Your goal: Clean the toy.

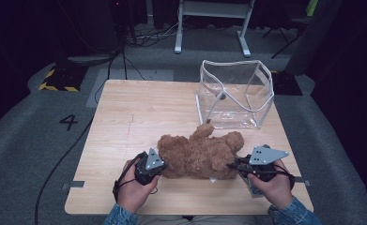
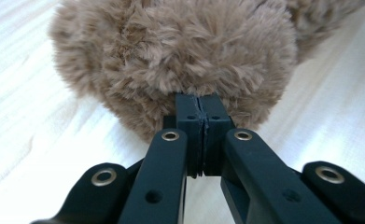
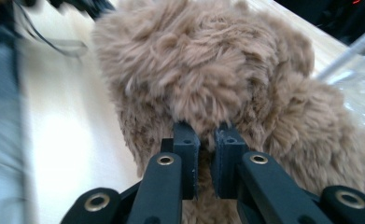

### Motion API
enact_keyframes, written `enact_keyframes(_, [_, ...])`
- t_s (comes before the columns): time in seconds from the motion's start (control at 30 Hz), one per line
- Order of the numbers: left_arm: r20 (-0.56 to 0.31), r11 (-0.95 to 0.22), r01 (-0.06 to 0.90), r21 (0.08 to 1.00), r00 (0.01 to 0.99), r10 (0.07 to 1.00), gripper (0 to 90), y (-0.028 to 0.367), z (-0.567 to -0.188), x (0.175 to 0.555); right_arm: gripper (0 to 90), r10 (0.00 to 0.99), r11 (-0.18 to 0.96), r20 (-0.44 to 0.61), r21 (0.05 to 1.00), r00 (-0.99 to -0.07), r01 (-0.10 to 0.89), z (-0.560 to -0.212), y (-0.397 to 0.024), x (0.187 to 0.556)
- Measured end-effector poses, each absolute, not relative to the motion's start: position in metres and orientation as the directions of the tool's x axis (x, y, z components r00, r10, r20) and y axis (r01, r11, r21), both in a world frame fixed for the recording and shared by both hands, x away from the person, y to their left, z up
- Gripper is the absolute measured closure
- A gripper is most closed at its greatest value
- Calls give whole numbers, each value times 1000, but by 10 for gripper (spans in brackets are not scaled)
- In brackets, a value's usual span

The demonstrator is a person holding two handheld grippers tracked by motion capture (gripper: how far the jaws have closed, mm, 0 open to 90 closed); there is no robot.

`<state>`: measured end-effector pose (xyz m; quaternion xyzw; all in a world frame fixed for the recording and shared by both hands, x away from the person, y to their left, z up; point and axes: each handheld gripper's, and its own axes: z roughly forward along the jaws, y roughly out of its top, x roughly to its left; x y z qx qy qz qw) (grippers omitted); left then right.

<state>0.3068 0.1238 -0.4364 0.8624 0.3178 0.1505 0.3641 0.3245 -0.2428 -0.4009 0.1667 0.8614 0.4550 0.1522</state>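
Two tools are working here, one in each hand. The left tool [image 1: 158, 165] sits at the lower left of the high view, and its jaws are pinched tight together on a tuft of fur at the edge of the teddy bear [image 1: 200, 153]. In the left gripper view the two black pads meet with almost no gap, and their tips sink into the fluffy brown fur [image 2: 180, 60]. The right tool [image 1: 235, 165] sits at the lower right of the high view. Its jaws are clenched on the other end of the bear, with a bit of fur caught in the thin slot between them in the right gripper view, where the bear [image 3: 208, 74] rises just above the pads.

The bear lies on the bench [image 1: 125, 122], low in the middle of the high view, between the two tools. A clear bag [image 1: 235, 93] stands open behind it, to the upper right.

I think the job now is to lift the bear. To do it well, both hands should rise together and slowly, since a pinch of fur can slip.

The bear lies long from left to right across the frame, with one limb poking up toward the bag
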Motion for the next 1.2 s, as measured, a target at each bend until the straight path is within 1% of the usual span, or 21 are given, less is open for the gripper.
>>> enact_keyframes(0.1, [-14,-514,439,737,770,638,889,131,-427,299,824,444,470,44,839,-895,275,-385,-244,315])
enact_keyframes(0.17, [-19,-514,438,738,774,633,888,133,-421,295,801,446,440,118,834,-887,332,-379,-248,310])
enact_keyframes(0.2, [-16,-518,438,735,775,632,888,133,-420,295,782,451,450,143,816,-881,362,-380,-248,310])
enact_keyframes(0.23, [-16,-518,438,735,775,632,889,133,-420,295,782,451,450,143,816,-881,362,-380,-248,310])
enact_keyframes(0.27, [-12,-515,439,736,770,638,890,132,-421,296,728,486,489,105,790,-868,369,-389,-248,314])
enact_keyframes(0.33, [-15,-519,436,735,775,631,890,131,-425,298,661,493,505,68,789,-867,349,-400,-250,319])
enact_keyframes(0.37, [-23,-515,439,736,777,629,890,131,-426,298,611,497,497,63,797,-865,344,-404,-252,320])
enact_keyframes(0.43, [-26,-513,437,739,779,626,890,131,-426,298,467,506,468,50,823,-861,323,-405,-260,321])
enact_keyframes(0.47, [-22,-515,433,740,780,625,890,131,-425,299,440,510,444,52,839,-859,314,-404,-266,320])
enact_keyframes(0.57, [-31,-512,438,738,781,624,890,130,-426,298,419,526,412,74,849,-847,330,-403,-281,321])
enact_keyframes(0.6, [-32,-516,437,736,785,619,890,130,-426,298,337,591,434,49,822,-805,368,-406,-299,324])
enact_keyframes(0.7, [-37,-520,441,732,787,616,890,128,-427,296,271,687,493,-25,750,-726,441,-423,-320,334])
enact_keyframes(0.77, [-28,-530,436,727,791,611,890,127,-426,296,216,739,506,-70,713,-670,485,-440,-332,341])
enact_keyframes(0.87, [-18,-534,431,727,790,612,889,125,-426,295,179,761,518,-45,642,-647,565,-465,-341,347])
enact_keyframes(0.9, [-38,-528,440,727,793,609,889,124,-427,295,167,761,528,-35,613,-647,588,-472,-341,347])
enact_keyframes(0.93, [-27,-538,433,724,796,605,889,125,-427,296,168,758,551,-44,578,-651,602,-479,-341,347])
enact_keyframes(0.97, [-28,-536,432,725,797,604,889,125,-428,296,145,761,554,-53,573,-647,604,-485,-341,346])
enact_keyframes(1.03, [-34,-534,434,726,798,602,889,125,-428,296,151,766,541,-49,588,-641,601,-486,-342,345])
enact_keyframes(1.1, [-42,-525,438,729,795,605,888,125,-429,296,224,773,523,-35,599,-633,606,-486,-346,344])
enact_keyframes(1.13, [-37,-528,434,730,796,604,888,125,-429,296,308,774,519,-28,600,-632,609,-485,-347,344])
enact_keyframes(1.2, [-30,-527,427,735,796,604,884,126,-428,295,615,761,542,-41,588,-648,600,-480,-351,345])
